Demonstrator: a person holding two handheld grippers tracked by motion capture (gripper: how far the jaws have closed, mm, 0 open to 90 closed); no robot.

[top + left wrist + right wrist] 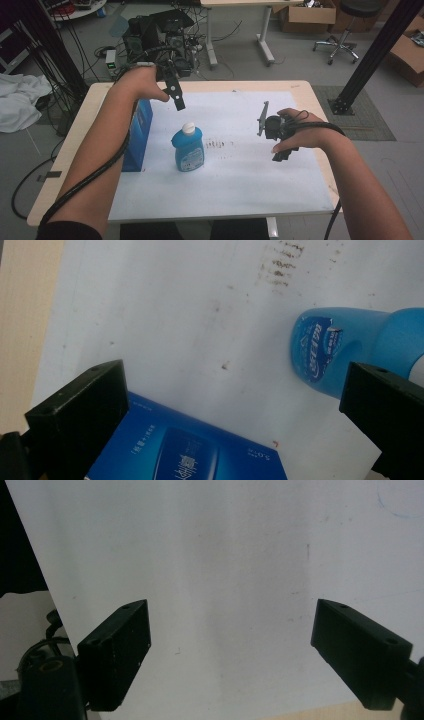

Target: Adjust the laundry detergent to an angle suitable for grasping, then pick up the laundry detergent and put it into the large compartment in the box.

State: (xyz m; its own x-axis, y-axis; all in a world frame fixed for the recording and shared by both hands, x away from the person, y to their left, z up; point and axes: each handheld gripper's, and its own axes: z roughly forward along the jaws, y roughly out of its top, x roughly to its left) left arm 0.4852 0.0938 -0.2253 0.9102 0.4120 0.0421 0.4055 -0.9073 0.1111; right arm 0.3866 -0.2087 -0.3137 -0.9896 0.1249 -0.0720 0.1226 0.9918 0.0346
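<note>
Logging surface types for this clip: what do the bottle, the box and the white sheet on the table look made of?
Bottle: looks like translucent blue plastic with a white cap and a glossy printed label.
Box: probably coated cardboard; flat faces, sharp edges, slight sheen on the blue print.
White sheet: matte, thin and flat, paper or a plastic mat; which one is unclear. It carries brown smudges. The table under it looks like pale wood laminate.

Black grippers, blocky screw-holed fingers (pixel 117 652), trailing black cables (pixel 85 182).

The blue box (pixel 190 455) is showing "5.0" upside down near its edge. The blue bottle (pixel 325 347) label's lettering is staying too blurred to read.
</note>
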